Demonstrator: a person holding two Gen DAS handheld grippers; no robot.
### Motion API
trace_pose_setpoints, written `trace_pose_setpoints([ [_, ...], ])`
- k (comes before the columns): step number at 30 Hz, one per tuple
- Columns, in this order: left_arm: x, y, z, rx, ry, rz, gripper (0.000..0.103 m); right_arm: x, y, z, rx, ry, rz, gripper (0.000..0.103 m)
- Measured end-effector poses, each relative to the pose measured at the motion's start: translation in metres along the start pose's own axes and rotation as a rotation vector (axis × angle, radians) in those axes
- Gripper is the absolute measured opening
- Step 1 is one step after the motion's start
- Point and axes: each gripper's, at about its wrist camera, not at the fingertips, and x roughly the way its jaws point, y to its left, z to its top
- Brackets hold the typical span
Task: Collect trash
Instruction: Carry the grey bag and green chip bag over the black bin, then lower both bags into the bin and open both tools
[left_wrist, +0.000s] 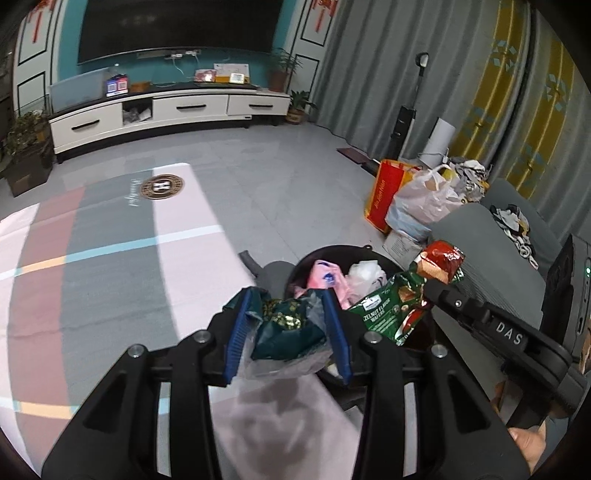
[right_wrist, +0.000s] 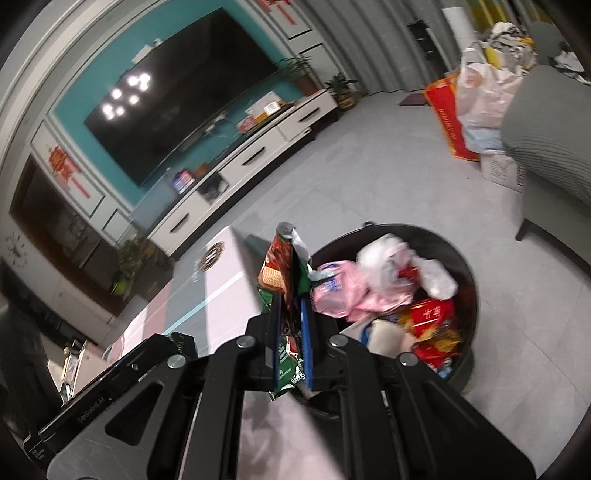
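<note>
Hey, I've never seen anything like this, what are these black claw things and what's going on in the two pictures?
There is no robot here. A person holds two hand grippers, each with a fisheye camera looking along its blue fingers. One picture comes from the left gripper, the other from the right gripper. The left one is clamped on a crumpled dark green wrapper. The right one pinches a green and red wafer packet. Both hang over a black bin on the grey floor, already holding a pink bag and red boxes. Behind are a TV and a white cabinet.

"DAS" on right tool (left_wrist: 424, 286)
</note>
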Motion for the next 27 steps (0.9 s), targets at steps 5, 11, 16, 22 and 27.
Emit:
trace_pose_setpoints([
  [5, 0.031, -0.018, 0.010, 0.008, 0.029, -0.025, 0.041, 0.004, -0.016, 0.006, 0.009, -0.009, -0.049, 0.010],
  [11, 0.066, -0.035, 0.017, 0.044, 0.055, -0.013, 0.043, 0.011, -0.023, 0.006, -0.032, -0.014, -0.121, 0.010],
  [16, 0.090, -0.043, 0.017, 0.067, 0.082, 0.001, 0.043, 0.019, -0.027, 0.005, -0.071, -0.002, -0.169, 0.010],
  [22, 0.116, -0.043, 0.014, 0.070, 0.125, 0.009, 0.043, 0.031, -0.031, 0.001, -0.088, 0.027, -0.197, 0.010],
  [27, 0.128, -0.042, 0.013, 0.068, 0.149, 0.010, 0.044, 0.043, -0.033, -0.001, -0.098, 0.060, -0.208, 0.010],
])
